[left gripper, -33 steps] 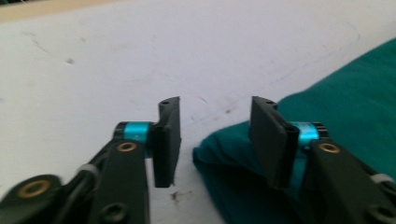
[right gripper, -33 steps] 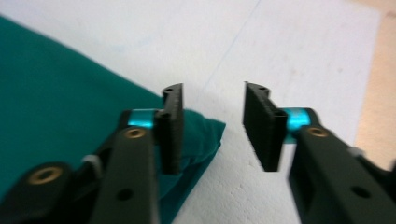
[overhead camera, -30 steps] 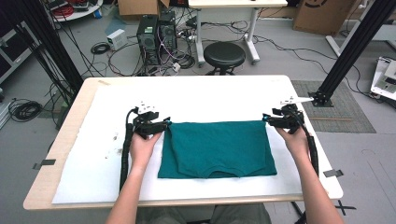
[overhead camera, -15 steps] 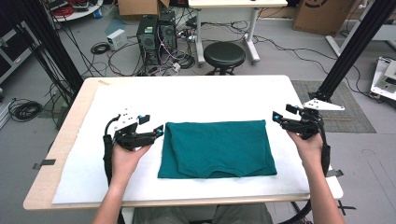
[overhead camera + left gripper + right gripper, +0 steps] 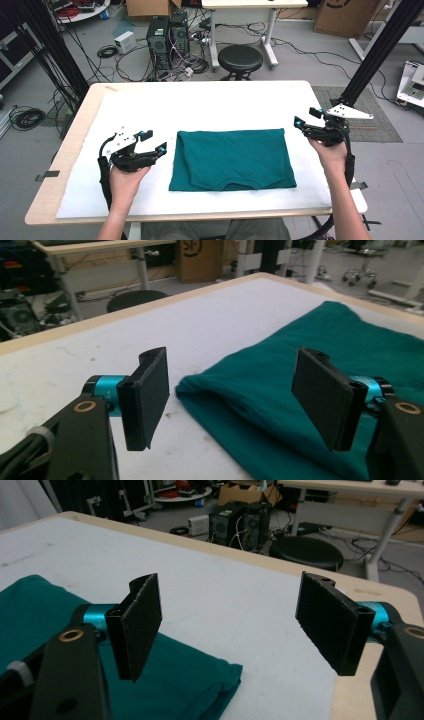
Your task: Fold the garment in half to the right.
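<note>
A teal shirt [image 5: 231, 159] lies folded flat in the middle of the white-covered table [image 5: 210, 107]. My left gripper [image 5: 154, 141] hovers just off the shirt's left edge, jaws wide apart after just opening, with nothing between them. In the left gripper view the gripper [image 5: 235, 397] looks over the fold of the shirt [image 5: 280, 355]. My right gripper [image 5: 306, 117] is beyond the shirt's far right corner. Its jaws opened wide and have just eased in slightly, and they are empty. In the right gripper view that gripper [image 5: 235, 625] is above the shirt's corner [image 5: 190, 680].
The wooden table edge [image 5: 327, 115] runs close beside the right gripper. A black stool [image 5: 240, 59] and computer towers [image 5: 167, 37] stand on the floor beyond the far edge. A black frame post [image 5: 377, 52] rises at the right.
Both grippers were at the shirt's far corners, let go and opened. The left moved out to the left and toward me; the right moved out to the right. The shirt lies still.
</note>
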`<control>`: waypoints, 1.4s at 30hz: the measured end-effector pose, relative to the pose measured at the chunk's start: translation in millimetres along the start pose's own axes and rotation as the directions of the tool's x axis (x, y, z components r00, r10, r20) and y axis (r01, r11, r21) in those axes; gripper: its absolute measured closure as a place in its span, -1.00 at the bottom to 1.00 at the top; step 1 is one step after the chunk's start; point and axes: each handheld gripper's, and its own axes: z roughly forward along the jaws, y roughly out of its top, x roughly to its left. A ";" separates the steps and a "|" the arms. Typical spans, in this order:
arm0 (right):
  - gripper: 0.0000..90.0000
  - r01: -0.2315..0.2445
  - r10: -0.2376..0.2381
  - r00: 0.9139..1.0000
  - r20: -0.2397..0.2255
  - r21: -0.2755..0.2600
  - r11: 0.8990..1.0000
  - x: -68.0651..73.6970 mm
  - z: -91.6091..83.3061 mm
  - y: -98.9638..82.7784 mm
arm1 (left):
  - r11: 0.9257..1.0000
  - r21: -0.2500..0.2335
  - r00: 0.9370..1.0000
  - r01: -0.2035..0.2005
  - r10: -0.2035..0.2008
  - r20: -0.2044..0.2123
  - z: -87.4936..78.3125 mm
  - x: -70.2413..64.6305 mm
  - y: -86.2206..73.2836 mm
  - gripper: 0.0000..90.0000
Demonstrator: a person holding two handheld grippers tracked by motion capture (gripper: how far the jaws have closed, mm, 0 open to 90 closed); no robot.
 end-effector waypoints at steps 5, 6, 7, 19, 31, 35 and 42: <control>-0.39 0.001 -0.001 1.000 0.012 -0.011 1.000 -1.3 1.8 1.6 | 0.995 0.091 0.998 0.051 -0.053 0.021 0.3 -11.5 -6.6 -0.31; -0.39 -0.002 0.002 1.000 0.014 -0.012 1.000 -1.5 2.4 1.7 | 0.993 0.103 0.998 0.056 -0.058 0.016 0.3 -14.6 -9.2 -0.31; -0.39 0.011 -0.010 1.000 0.009 -0.021 1.000 -2.5 3.7 1.7 | 0.992 0.112 0.998 0.062 -0.063 0.005 0.4 -17.6 -12.3 -0.31; -0.39 0.024 -0.024 1.000 -0.011 -0.041 0.999 4.4 5.0 4.2 | 0.932 0.260 0.967 0.254 -0.254 -0.033 -4.4 -38.6 -54.3 -0.31; -0.39 0.024 -0.025 0.999 -0.026 -0.039 0.999 4.9 7.2 4.0 | 0.866 0.335 0.926 0.372 -0.370 -0.072 7.4 -45.6 -65.3 -0.23; -0.39 0.031 -0.032 0.999 -0.029 -0.049 0.998 4.7 6.8 4.3 | 0.853 0.324 0.909 0.409 -0.414 -0.056 13.8 -49.4 -64.9 -0.19; -0.39 0.025 -0.027 0.998 -0.054 -0.026 0.999 9.0 11.1 4.2 | 0.848 0.331 0.902 0.414 -0.430 -0.028 31.7 -60.0 -61.2 -0.15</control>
